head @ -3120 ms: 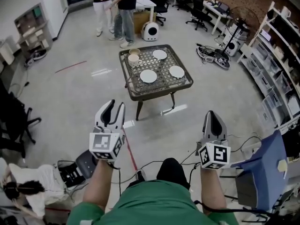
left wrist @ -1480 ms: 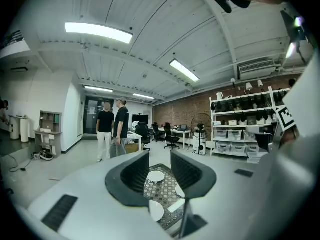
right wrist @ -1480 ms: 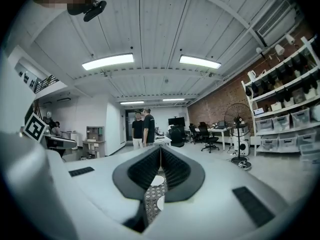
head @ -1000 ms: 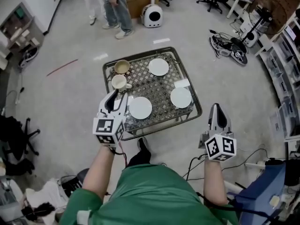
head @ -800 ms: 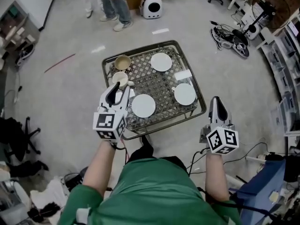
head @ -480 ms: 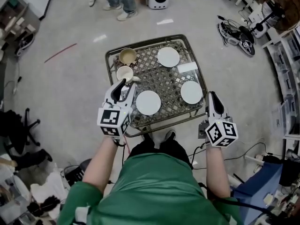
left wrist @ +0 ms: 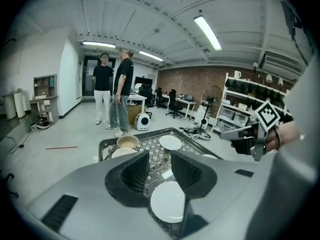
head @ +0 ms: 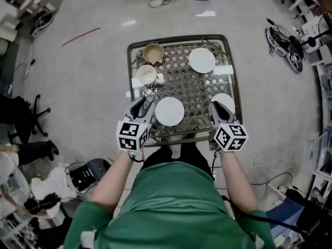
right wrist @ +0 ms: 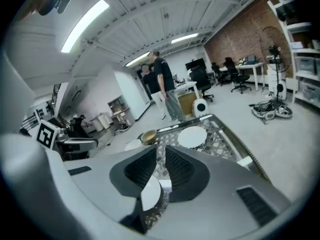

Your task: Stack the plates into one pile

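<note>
Three white plates lie apart on the lattice table [head: 181, 37]: a far plate [head: 202, 60], a near middle plate [head: 169, 111] and a right plate [head: 224, 98], partly hidden by my right gripper. My left gripper [head: 144, 104] hangs over the near edge, just left of the middle plate [left wrist: 167, 202], open and empty. My right gripper [head: 213, 106] hovers at the right plate's near side. Its jaws have just been opening and show a narrow gap with nothing between them. The right gripper view shows the far plate [right wrist: 192, 137] beyond them.
A tan bowl [head: 153, 52] and a white cup [head: 147, 74] stand at the table's far left. A white paper strip [head: 224, 69] lies near the right rim. Two people [left wrist: 112, 96] stand beyond the table. Cables [head: 290, 40] lie on the floor to the right, a chair [head: 26, 118] to the left.
Both grippers have come down and forward to the table's near edge. The right one swung in leftwards to the right plate. The table now fills more of the head view.
</note>
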The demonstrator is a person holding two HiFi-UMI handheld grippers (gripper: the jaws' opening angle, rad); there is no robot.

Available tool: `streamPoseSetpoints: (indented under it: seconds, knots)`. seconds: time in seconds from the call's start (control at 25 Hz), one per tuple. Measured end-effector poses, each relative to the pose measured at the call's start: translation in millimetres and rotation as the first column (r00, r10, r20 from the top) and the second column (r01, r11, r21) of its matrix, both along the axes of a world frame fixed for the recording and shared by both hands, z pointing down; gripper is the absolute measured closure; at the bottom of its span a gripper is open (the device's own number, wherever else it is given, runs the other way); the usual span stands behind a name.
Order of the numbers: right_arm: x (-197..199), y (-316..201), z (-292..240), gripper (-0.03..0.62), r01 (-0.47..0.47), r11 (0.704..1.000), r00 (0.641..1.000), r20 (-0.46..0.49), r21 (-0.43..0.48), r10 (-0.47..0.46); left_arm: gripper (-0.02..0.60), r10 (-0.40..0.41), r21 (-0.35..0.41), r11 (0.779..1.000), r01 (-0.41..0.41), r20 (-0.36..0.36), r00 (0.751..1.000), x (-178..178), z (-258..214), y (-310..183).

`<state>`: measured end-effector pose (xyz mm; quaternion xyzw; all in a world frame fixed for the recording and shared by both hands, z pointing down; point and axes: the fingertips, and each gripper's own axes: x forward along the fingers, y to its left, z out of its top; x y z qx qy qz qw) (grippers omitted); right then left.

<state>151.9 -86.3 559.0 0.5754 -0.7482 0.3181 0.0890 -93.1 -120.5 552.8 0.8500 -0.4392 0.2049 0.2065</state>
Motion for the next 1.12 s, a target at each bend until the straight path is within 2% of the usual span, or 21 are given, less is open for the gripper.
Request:
streamPoseSetpoints:
  seconds: [0.08, 0.16, 0.28, 0.4, 0.48, 0.6, 0.8, 0.88, 1.0, 1.12]
  knots:
    - [-22.4, -1.3, 34.8, 0.519, 0.116, 0.99, 0.993, 0.032, -0.075, -0.113, 0.437, -0.018, -0.01, 1.0, 0.019, 0.022, 1.0, 1.6, 8.8, 1.6]
    - [-45.4, 3.7, 69.9, 0.517, 0.231, 0.961, 0.972, 0.073, -0.155, -0.222, 0.437, -0.028, -0.018, 0.999, 0.029, 0.049, 0.998, 3.5, 17.3, 4.1]
    - [-74.4, 14.2, 117.1, 0.499, 0.377, 0.89, 0.926, 0.119, -0.258, -0.357, 0.437, -0.03, -0.061, 0.998, 0.036, 0.096, 0.995, 5.7, 37.7, 10.4]
    - [-93.1, 19.6, 151.4, 0.484, 0.459, 0.824, 0.888, 0.17, -0.333, -0.427, 0.437, -0.05, -0.121, 0.991, 0.064, 0.12, 0.991, 6.6, 57.6, 18.0]
    - [-96.8, 17.6, 170.8, 0.467, 0.467, 0.799, 0.884, 0.208, -0.379, -0.419, 0.437, -0.071, -0.149, 0.985, 0.089, 0.123, 0.99, 7.5, 66.1, 21.8]
    - [-93.7, 8.1, 199.0, 0.45, 0.441, 0.786, 0.897, 0.243, -0.433, -0.369, 0.437, -0.083, -0.163, 0.981, 0.102, 0.119, 0.989, 11.4, 71.7, 24.2]
    - [-104.7, 4.9, 218.5, 0.444, 0.477, 0.749, 0.879, 0.248, -0.46, -0.407, 0.437, -0.102, -0.182, 0.976, 0.119, 0.103, 0.989, 7.8, 75.8, 31.1]
    - [-110.6, 4.4, 222.4, 0.441, 0.474, 0.751, 0.88, 0.263, -0.46, -0.395, 0.437, -0.105, -0.185, 0.975, 0.122, 0.098, 0.99, 4.8, 77.8, 31.6]
    - [-117.5, 1.9, 225.0, 0.463, 0.463, 0.758, 0.886, 0.265, -0.459, -0.38, 0.436, -0.101, -0.189, 0.975, 0.117, 0.092, 0.991, 3.1, 81.8, 30.2]
    - [-122.4, 8.2, 227.5, 0.522, 0.467, 0.741, 0.884, 0.263, -0.483, -0.386, 0.437, -0.091, -0.194, 0.975, 0.106, 0.086, 0.992, 5.0, 82.6, 30.8]
